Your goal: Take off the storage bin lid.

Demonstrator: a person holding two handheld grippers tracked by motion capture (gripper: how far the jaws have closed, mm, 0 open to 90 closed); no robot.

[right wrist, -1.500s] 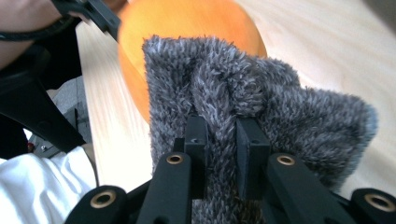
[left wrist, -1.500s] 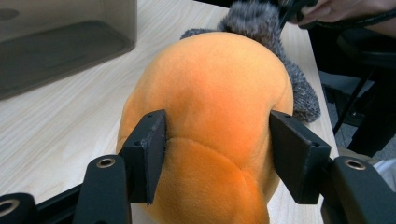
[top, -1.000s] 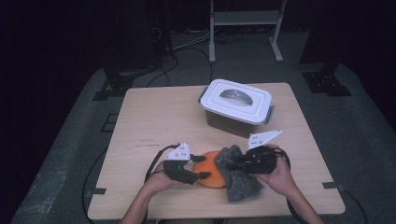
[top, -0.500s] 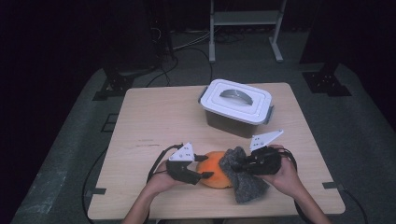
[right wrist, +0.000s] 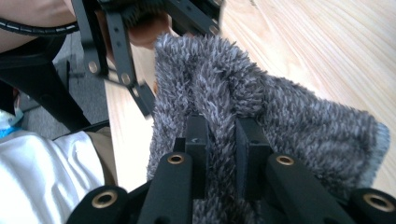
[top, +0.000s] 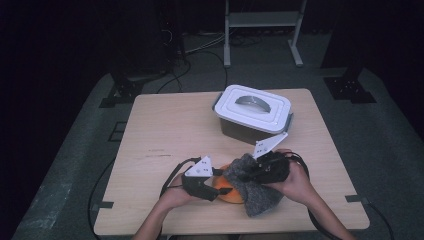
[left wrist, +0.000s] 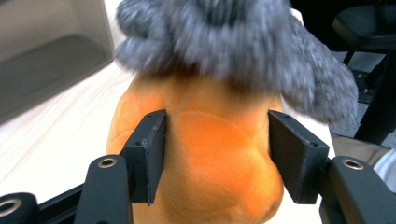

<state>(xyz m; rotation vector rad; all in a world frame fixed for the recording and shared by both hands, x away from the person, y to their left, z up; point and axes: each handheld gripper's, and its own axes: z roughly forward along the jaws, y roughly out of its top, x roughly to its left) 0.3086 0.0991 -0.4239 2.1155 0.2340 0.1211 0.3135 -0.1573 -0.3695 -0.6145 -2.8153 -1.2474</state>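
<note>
**Grey cloth pinched over an orange plush toy at the near tabletop edge**

The orange plush toy lies on the tabletop close to the person's edge, between the two hands. In the left gripper view its long axis runs straight away from the left gripper, rounded end nearest the camera, far end under the cloth. The left gripper's fingers press on the toy's two flanks, squeezing the soft body between them.

The grey fuzzy cloth drapes over the toy's right part and hangs down toward the near edge; its length runs roughly from the toy toward the person. The right gripper has its fingers nearly together, pinching a fold of the cloth.

A lidded white storage box stands farther back, well apart from both hands.
</note>
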